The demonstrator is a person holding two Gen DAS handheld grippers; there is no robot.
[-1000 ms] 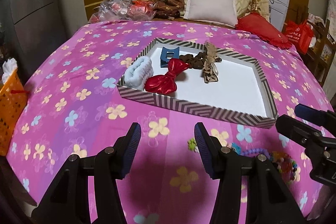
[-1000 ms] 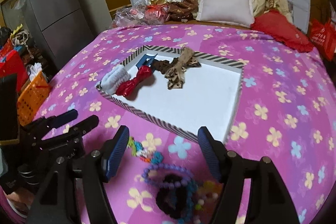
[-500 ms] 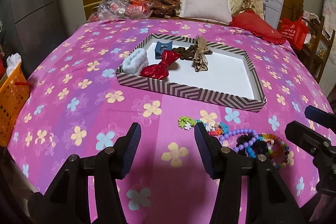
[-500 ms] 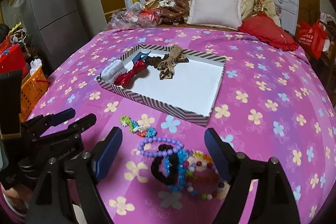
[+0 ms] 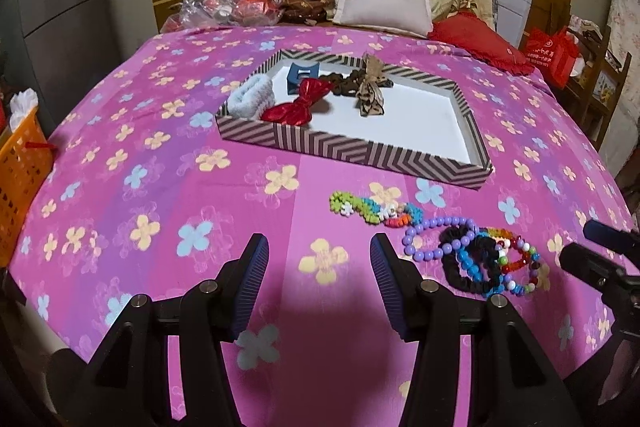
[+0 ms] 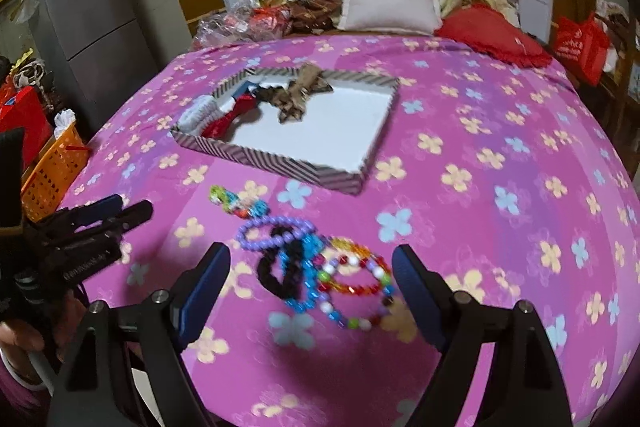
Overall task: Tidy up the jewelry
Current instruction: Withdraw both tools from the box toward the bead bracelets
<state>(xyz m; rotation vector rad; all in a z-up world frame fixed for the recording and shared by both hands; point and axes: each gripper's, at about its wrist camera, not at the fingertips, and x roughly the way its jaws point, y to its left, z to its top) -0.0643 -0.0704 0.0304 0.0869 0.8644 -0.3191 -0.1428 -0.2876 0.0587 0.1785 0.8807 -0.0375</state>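
A striped box tray [image 5: 344,149] [image 6: 280,163] lies on the pink flowered bedspread, holding a pale blue scrunchie [image 5: 254,97], a red bow [image 5: 298,105], a blue clip [image 5: 302,73] and a leopard bow [image 5: 370,93]. In front of it sits a heap of jewelry: a flower-bead strand [image 5: 374,209] [image 6: 236,203], a purple bead bracelet [image 5: 432,237] [image 6: 272,231], a black scrunchie [image 5: 466,267] [image 6: 282,269] and multicoloured bead bracelets [image 5: 518,265] [image 6: 352,283]. My left gripper [image 5: 318,281] is open over bare cloth, left of the heap. My right gripper [image 6: 312,289] is open wide, its fingers either side of the heap, above it.
An orange basket [image 5: 20,179] [image 6: 52,167] stands off the bed's left edge. Pillows [image 5: 382,3], a red cushion [image 5: 476,41] and plastic bags [image 5: 216,7] crowd the bed's far end. A grey fridge [image 6: 96,27] stands at left. A red bag [image 6: 580,45] sits at right.
Both grippers have drawn back from the tray toward the bed's near edge, bringing the jewelry heap into fuller view. The right gripper's jaws have spread wider.
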